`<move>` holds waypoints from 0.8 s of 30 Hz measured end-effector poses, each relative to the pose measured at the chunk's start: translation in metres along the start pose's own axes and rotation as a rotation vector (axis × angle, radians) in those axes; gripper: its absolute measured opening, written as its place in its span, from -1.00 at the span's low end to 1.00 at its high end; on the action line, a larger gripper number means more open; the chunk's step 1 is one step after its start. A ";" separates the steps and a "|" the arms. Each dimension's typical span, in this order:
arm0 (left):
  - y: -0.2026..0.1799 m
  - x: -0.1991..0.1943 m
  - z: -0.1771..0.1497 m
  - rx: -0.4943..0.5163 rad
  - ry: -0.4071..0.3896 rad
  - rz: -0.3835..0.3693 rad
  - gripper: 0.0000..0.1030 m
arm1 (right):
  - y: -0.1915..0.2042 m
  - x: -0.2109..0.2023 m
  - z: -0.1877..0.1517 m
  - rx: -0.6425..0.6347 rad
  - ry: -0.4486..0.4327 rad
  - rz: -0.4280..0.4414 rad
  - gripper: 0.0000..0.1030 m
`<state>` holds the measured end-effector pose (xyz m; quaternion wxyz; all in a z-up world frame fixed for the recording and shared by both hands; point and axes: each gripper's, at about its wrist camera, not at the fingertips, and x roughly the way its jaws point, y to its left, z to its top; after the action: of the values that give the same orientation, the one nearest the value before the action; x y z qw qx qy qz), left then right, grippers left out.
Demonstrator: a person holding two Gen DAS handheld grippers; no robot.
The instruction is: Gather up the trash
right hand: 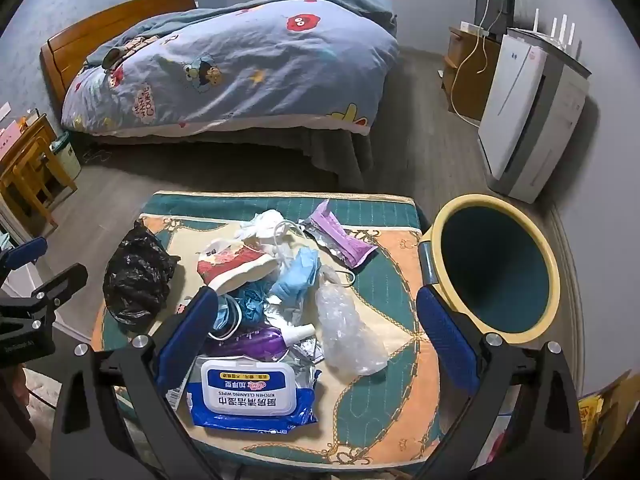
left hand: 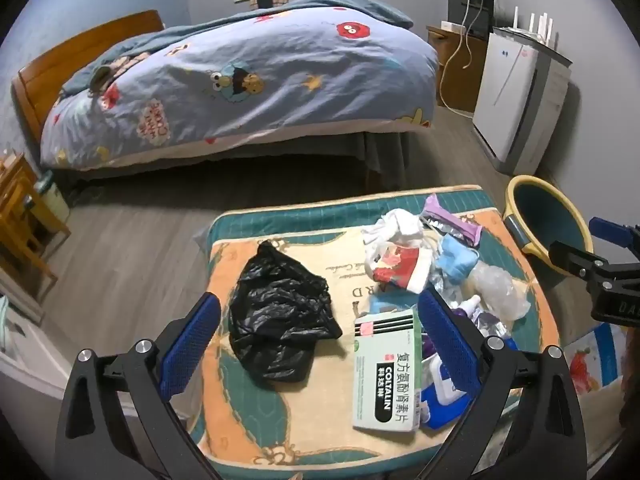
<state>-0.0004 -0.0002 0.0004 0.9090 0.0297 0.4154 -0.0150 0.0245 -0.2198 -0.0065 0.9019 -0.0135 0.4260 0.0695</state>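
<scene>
Left hand-held gripper (left hand: 318, 330) spread wide above the cloth-covered desk (left hand: 320, 408), nothing between the blue pads, black plastic bag (left hand: 282, 320) lying just below the gap. Right hand-held gripper (right hand: 316, 334) likewise agape and empty, poised over the litter pile.

Trash heaped toward the right half of the desk: green-and-white medicine box (left hand: 387, 370) flat near the front, wet-wipes pack (right hand: 252, 394) beside it, clear crinkled film (right hand: 348, 332), blue face mask (right hand: 296, 276), white tissue wad (right hand: 264, 222), red-and-white wrapper (right hand: 234, 264), purple foil sachet (right hand: 340, 236) at the far side, a small white-capped bottle (right hand: 298, 333) half buried. Yellow-rimmed bin (right hand: 494, 264) standing just off the right edge of the desk, mouth tilted toward the camera.

Probably all light. Bag thin, limp and slick: best pinched at a bunched fold near the rim rather than across the flat middle. Box stiff, easily crushed if squeezed hard; better gripped across the narrow width. Film and tissue soft, likely to slip or trail neighbours along. Wipes pack floppy, possibly heavier if still full; a grab by the rigid lid looks safest. Bottle round, liable to roll once uncovered.
</scene>
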 end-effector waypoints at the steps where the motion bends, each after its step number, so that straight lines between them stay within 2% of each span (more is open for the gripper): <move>1: 0.000 0.000 0.000 0.004 -0.003 -0.001 0.90 | 0.001 0.000 0.000 0.004 0.001 0.000 0.89; 3: 0.001 -0.001 0.000 -0.009 -0.006 0.003 0.90 | -0.001 0.001 -0.001 0.016 -0.002 0.024 0.89; 17: 0.007 -0.009 -0.002 0.019 -0.003 0.018 0.90 | -0.003 0.001 -0.001 0.011 0.004 0.023 0.89; 19: -0.006 0.001 -0.002 0.028 0.001 0.023 0.90 | -0.005 -0.001 0.000 0.013 0.005 0.021 0.89; 24: -0.006 0.001 -0.002 0.030 0.003 0.022 0.90 | -0.004 0.004 -0.001 0.025 0.007 0.020 0.89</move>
<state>-0.0017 -0.0057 -0.0018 0.9081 0.0478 0.4159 -0.0110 0.0270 -0.2236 -0.0108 0.8999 0.0016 0.4300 0.0733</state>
